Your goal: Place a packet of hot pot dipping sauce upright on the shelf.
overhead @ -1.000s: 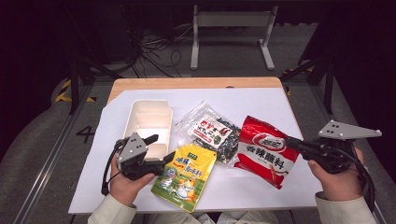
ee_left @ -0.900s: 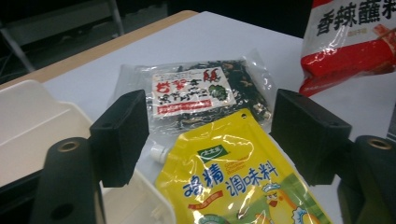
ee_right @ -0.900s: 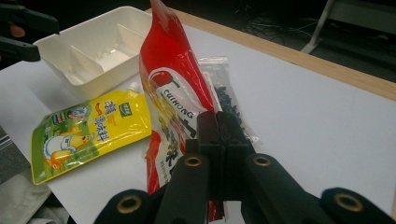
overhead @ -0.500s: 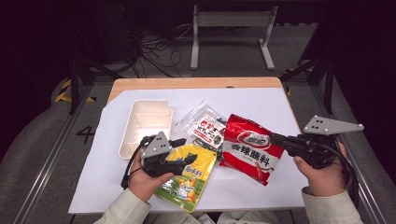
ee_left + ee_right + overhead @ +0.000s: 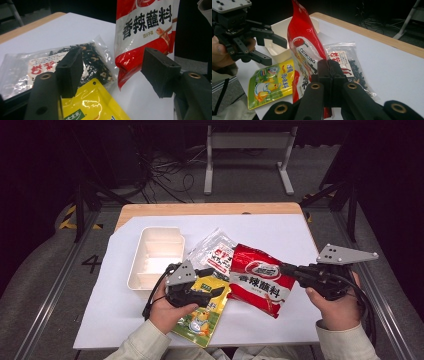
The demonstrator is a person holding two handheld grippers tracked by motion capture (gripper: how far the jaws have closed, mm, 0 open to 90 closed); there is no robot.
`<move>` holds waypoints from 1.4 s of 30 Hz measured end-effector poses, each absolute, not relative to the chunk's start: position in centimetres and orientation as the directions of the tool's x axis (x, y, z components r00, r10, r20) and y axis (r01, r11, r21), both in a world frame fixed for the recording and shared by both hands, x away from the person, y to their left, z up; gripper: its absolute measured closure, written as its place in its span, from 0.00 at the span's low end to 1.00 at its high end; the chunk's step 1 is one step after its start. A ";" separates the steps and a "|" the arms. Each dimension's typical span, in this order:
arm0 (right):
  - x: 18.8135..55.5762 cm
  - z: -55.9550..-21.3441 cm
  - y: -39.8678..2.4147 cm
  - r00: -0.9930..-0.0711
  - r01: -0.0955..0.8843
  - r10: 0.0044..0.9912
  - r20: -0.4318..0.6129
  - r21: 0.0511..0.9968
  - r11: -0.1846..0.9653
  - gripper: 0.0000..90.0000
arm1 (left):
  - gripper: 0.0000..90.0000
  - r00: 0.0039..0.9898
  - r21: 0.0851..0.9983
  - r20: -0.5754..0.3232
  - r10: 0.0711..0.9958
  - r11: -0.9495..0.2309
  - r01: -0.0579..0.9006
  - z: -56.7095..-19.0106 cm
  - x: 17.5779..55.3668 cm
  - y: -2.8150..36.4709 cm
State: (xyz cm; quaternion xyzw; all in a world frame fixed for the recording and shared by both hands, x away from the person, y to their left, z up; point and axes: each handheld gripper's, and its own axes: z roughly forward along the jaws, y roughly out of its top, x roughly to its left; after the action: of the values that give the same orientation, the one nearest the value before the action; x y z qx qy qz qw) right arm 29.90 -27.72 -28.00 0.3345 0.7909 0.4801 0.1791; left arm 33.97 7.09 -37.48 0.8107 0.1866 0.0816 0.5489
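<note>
The red packet point(image 5: 260, 279) is up off the table, pinched at its edge by the right gripper point(image 5: 289, 269), jaws clamped tight on the foil. In the right gripper view the red packet point(image 5: 305, 47) stands tall above the shut jaws, its lower end lost behind them. At the nine o'clock side of it, the left gripper point(image 5: 216, 282) hovers over the yellow packet point(image 5: 204, 315), jaws apart with nothing between the pads; they have just been closing and then easing wider again. In the left gripper view the red packet point(image 5: 143, 32) hangs at one o'clock, its top cut off by the frame.

Hard to read: the clear bag of dark bits point(image 5: 214, 251) is half covered by the red packet, and its label is too blurred to make out. The person's left hand point(image 5: 167, 306) hides the yellow packet's near corner. The white tray point(image 5: 150, 257) sits at ten o'clock on the white sheet point(image 5: 280, 232), and its inside is washed out.

Against a second ago: the left gripper has slid from beside the tray toward three o'clock, onto the yellow packet. The right gripper has carried the red packet a touch toward nine o'clock. Tray and clear bag lie where they were.
</note>
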 end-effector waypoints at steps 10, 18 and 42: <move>29.9 -28.5 -26.6 -0.736 0.355 0.676 0.045 0.875 0.328 0.99 | 0.41 0.927 0.942 -0.178 0.329 -0.216 0.257 -38.1 35.1 6.5; 29.9 -28.6 -26.2 -0.752 0.344 0.658 0.043 0.877 0.336 0.99 | 0.40 0.941 0.945 -0.166 0.294 -0.225 0.237 -38.7 35.5 5.1; 29.8 -28.7 -25.9 -0.775 0.321 0.630 0.044 0.887 0.333 0.99 | 0.77 0.974 0.921 -0.189 0.121 -0.321 0.219 -40.0 35.8 2.7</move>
State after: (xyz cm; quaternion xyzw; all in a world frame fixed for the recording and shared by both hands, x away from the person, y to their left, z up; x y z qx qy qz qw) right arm 29.82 -25.87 -28.66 0.2966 0.8013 0.4955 0.1560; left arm 35.82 2.74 -40.02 0.8117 0.1047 -0.0428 0.5730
